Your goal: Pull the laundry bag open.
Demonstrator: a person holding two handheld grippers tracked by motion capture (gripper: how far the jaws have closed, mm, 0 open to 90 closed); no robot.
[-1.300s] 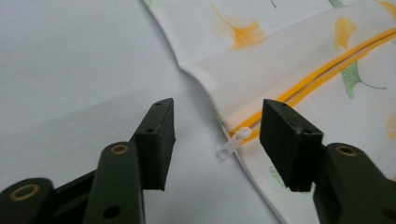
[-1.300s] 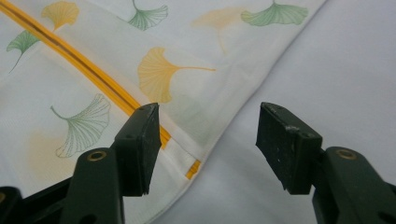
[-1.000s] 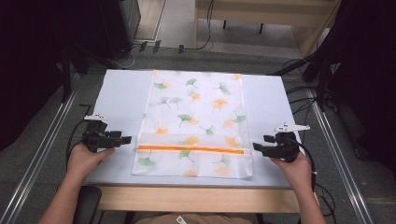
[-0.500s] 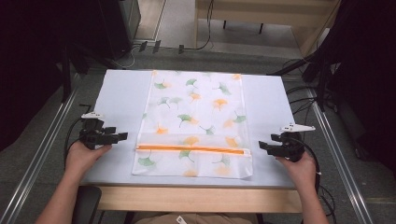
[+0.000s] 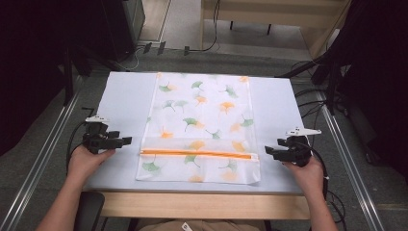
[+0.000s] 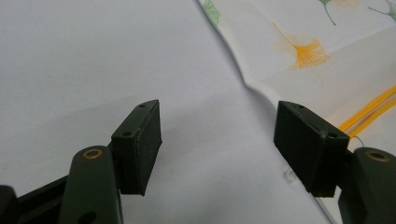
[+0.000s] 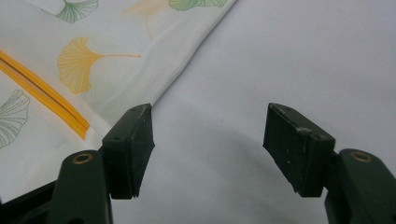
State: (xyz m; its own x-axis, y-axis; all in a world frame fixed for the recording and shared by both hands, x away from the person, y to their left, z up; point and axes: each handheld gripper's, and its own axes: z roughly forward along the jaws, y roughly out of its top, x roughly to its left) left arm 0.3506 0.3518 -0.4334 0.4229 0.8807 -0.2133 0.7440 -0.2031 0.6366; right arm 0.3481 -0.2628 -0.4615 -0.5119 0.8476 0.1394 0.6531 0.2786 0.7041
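Both hand-held grippers retreated outward; high view alone shows whole bag [image 5: 199, 130].

No readable text, label, brand, number or sign appears anywhere in these views.

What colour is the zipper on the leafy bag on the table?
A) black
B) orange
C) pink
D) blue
B: the zipper running across the near part of the leafy bag is bright orange in the high view, and it shows as orange lines in both gripper views.
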